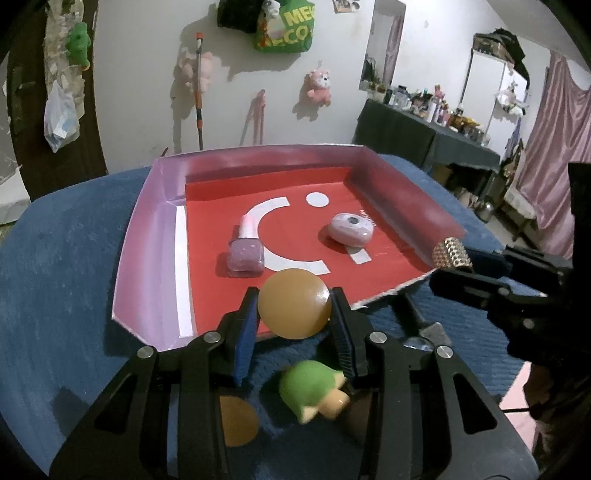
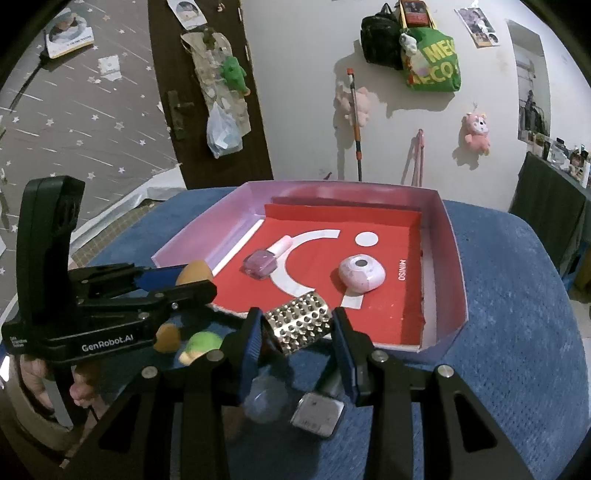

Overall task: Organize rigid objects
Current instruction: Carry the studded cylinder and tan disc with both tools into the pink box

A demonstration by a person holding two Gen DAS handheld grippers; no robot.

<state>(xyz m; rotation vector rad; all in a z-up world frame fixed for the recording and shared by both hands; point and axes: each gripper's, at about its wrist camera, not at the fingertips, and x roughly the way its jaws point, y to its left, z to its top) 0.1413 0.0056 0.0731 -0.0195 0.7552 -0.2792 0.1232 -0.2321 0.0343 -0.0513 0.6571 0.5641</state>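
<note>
Left hand-held gripper (image 1: pixel 294 302): pinching an orange ball (image 1: pixel 294 302) between its blue pads, at the near edge of the tray, so the ball can go over the low open side, not the tall walls.
Right hand-held gripper (image 2: pixel 297 326): pinching a studded silver cylinder (image 2: pixel 298 320) crosswise, its long axis running between the pads, which keeps it from rolling out; it hangs at the tray's near lip too.
Near leftovers: a green turtle toy (image 1: pixel 314 387) lies on the blue cloth (image 1: pixel 66 266) at 6 o'clock from the ball; an orange disc (image 1: pixel 236 421) lies at 7 o'clock. In the right wrist view a clear round piece (image 2: pixel 266 400) and a small grey square (image 2: pixel 318 413) lie under the right hand-held gripper, still waiting, I judge.
Tray (image 1: pixel 155 236): red floor with pale walls, on the blue cloth; what carries the cloth is hidden.
Inside the tray: a nail polish bottle (image 1: pixel 245 251) lies on its side at 11 o'clock from the ball, and a pink round case (image 1: pixel 350 229) lies at 1 o'clock; well apart, they leave bare red floor at the front for the two held things.
Stage: both things are carried, not yet set down.
Far: soft toys and a green bag (image 1: pixel 284 31) hang on the wall.
</note>
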